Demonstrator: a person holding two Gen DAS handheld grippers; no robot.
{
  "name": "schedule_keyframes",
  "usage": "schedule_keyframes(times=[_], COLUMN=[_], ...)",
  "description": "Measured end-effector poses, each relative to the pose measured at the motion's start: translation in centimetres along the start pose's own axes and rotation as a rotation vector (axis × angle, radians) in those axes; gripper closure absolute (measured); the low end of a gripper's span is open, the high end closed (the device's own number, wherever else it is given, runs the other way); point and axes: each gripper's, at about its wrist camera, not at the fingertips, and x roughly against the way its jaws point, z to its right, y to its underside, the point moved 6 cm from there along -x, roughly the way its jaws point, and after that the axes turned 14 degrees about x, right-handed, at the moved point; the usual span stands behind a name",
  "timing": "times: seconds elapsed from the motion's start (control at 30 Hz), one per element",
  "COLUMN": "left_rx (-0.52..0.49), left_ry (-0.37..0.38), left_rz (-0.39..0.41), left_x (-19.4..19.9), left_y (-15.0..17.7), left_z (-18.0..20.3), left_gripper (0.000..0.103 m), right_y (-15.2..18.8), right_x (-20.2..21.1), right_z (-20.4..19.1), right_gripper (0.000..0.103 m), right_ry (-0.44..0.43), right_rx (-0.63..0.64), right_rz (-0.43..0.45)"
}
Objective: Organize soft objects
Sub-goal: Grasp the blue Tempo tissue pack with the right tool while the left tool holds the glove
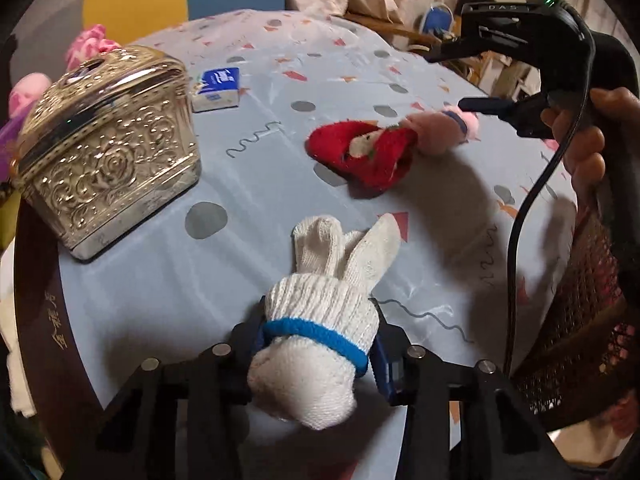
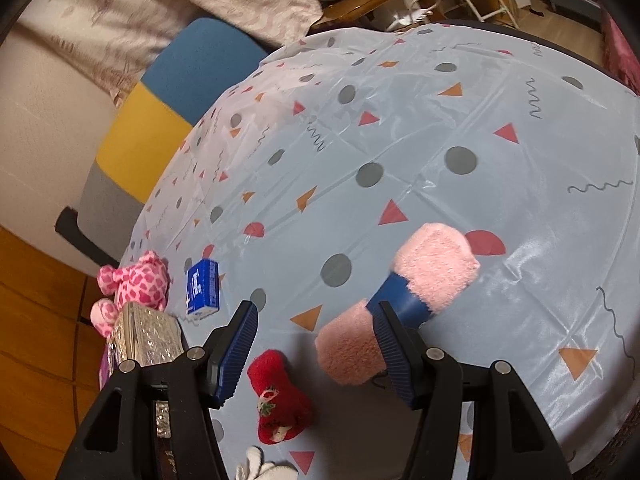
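The left gripper (image 1: 318, 344) is clamping a white knitted glove with a blue cuff band (image 1: 320, 316), just right of the embossed silver metal box (image 1: 106, 152). The right gripper (image 2: 316, 344) is hanging with jaws apart over the red plush sock (image 2: 280, 398), farther right of that box.

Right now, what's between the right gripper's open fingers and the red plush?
Nothing: in the right wrist view only bare tablecloth separates the right gripper from the red plush. The pink plush roll lies beside its right finger.

White glove (image 1: 320, 320) in left hand-held gripper (image 1: 316, 344), above tablecloth (image 1: 248, 184)
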Motion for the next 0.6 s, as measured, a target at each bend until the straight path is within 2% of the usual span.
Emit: schedule_keyframes(times=[0.13, 0.33, 0.5, 0.6], left_rx=[0.016, 0.021, 0.019, 0.012], left_ry=[-0.003, 0.009, 0.026, 0.032], left_rz=[0.058, 0.125, 0.156, 0.172], left_x=[-0.1, 0.4, 0.3, 0.2], left_y=[0.4, 1.5, 1.6, 1.7], left_z=[-0.1, -0.6, -0.6, -0.6], left_gripper=[0.059, 0.059, 0.059, 0.059], right_y=[0.6, 1.5, -0.1, -1.6], right_x=[-1.1, -3.5, -6.8, -9.4], right_z=[-2.3, -7.7, -11.7, -13.6], right_gripper=[0.042, 0.042, 0.042, 0.042], right_ry=[-0.061, -0.148, -0.177, -0.182], right_rx=[0.092, 0.306, 0.415, 0.424], right_rz=[-0.053, -0.176, -0.252, -0.289])
